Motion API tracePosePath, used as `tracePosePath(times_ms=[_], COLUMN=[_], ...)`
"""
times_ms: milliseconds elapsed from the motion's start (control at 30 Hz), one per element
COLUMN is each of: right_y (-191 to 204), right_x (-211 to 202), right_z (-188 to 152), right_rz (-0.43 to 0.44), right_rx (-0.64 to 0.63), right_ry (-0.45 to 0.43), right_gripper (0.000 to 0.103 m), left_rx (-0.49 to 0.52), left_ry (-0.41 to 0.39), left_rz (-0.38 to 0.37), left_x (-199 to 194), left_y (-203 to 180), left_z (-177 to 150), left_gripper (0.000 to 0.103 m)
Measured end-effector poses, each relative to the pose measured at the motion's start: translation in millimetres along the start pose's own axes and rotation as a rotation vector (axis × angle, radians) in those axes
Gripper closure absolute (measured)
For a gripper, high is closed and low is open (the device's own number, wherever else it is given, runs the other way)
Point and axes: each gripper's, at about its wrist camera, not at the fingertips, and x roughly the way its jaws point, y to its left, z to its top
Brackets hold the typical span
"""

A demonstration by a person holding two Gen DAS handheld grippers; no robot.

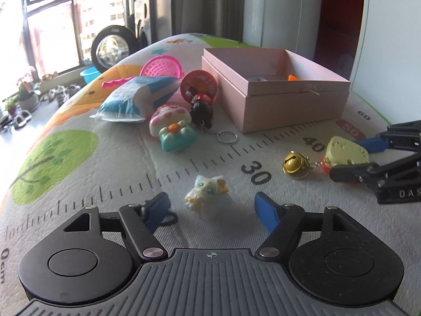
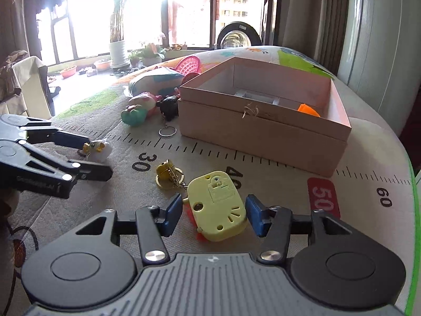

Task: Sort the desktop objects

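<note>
A small white cat figure lies on the ruler-printed mat between the open fingers of my left gripper; it also shows in the right wrist view. A pale yellow plastic toy with a gold bell on its chain lies between the open fingers of my right gripper; the pads stand close on both sides without clearly touching. The toy and bell also show in the left wrist view. An open pink box holds an orange item.
At the back left lie a mushroom squishy, a black doll keychain with ring, a red round toy, a blue-white packet and a pink sieve. The mat's edge curves away behind the box.
</note>
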Motion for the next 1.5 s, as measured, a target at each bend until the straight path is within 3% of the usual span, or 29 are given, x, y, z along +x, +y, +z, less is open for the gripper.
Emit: tracePosePath(times_ms=[33, 167, 200, 267, 367, 467, 533, 733, 833, 867, 967, 1033, 1100, 1233, 1400, 1500], right_y=[-0.4, -2.6, -1.7, -1.1, -1.9, -6.8, -6.7, -3.0, -1.7, -1.5, 0.2, 1.4, 0.6, -5.5, -27.9, -44.1], right_x=[-3.9, -25.6, -29.8, -31.6, -29.9, -32.7, -31.3, -8.4, -2.8, -4.0, -14.4, -24.5, -35.3, -74.3, -125.9, -124.1], right_z=[-1.5, -7.0, -8.7, -11.7, -14.3, -11.9, -10.2, -5.8, -4.2, -3.8, -3.9, -4.3, -3.3, 14.2, 64.4, 97.0], right_rz=[0.009, 0.044, 0.019, -0.068, -0.201, -0.141, -0.095, -0.093, -0.087, -0.087, -0.08, -0.083, -0.082, -0.087, -0.099, -0.125], right_rx=[-0.001, -0.021, -0.046, -0.08, -0.112, -0.061, -0.043, -0.009, 0.01, 0.009, -0.001, -0.016, -0.021, -0.013, 0.011, 0.036], right_ry=[0.006, -0.012, -0.023, -0.031, -0.05, -0.059, -0.063, -0.027, -0.001, -0.001, -0.009, -0.019, -0.029, -0.116, -0.276, -0.313], right_gripper=[0.05, 0.049, 0.045, 0.028, 0.027, 0.024, 0.024, 0.026, 0.044, 0.046, 0.046, 0.047, 0.047, 0.047, 0.047, 0.047], left_rx=[-0.003, 0.017, 0.033, 0.066, 0.063, 0.035, 0.037, 0.054, 0.047, 0.045, 0.054, 0.065, 0.07, 0.102, 0.14, 0.168], left_ry=[-0.006, -0.023, -0.028, -0.036, -0.038, -0.03, -0.029, -0.019, -0.006, -0.001, 0.0, 0.001, -0.002, -0.084, -0.266, -0.332], left_rz=[-0.005, -0.089, -0.101, -0.101, -0.084, -0.07, -0.067, -0.037, -0.023, -0.019, -0.015, -0.02, -0.029, -0.027, -0.037, -0.043], left_x=[1.9, 5.0, 4.4, 3.4, 1.6, 2.5, 2.4, 3.8, 5.6, 6.5, 5.0, 1.2, -4.5, -28.3, -57.3, -48.8], left_y=[-1.9, -15.5, -19.9, -26.1, -26.5, -22.3, -23.0, -27.6, -30.0, -30.6, -32.9, -34.7, -35.9, -40.6, -48.3, -60.0], left_z=[1.7, 1.1, -1.2, -4.9, -6.6, -6.8, -6.6, -5.9, -2.4, -0.8, 0.7, 0.5, 0.7, 15.1, 70.7, 103.8], left_gripper=[0.042, 0.045, 0.042, 0.041, 0.032, 0.029, 0.027, 0.026, 0.025, 0.025, 0.04, 0.059, 0.06, 0.06, 0.06, 0.06])
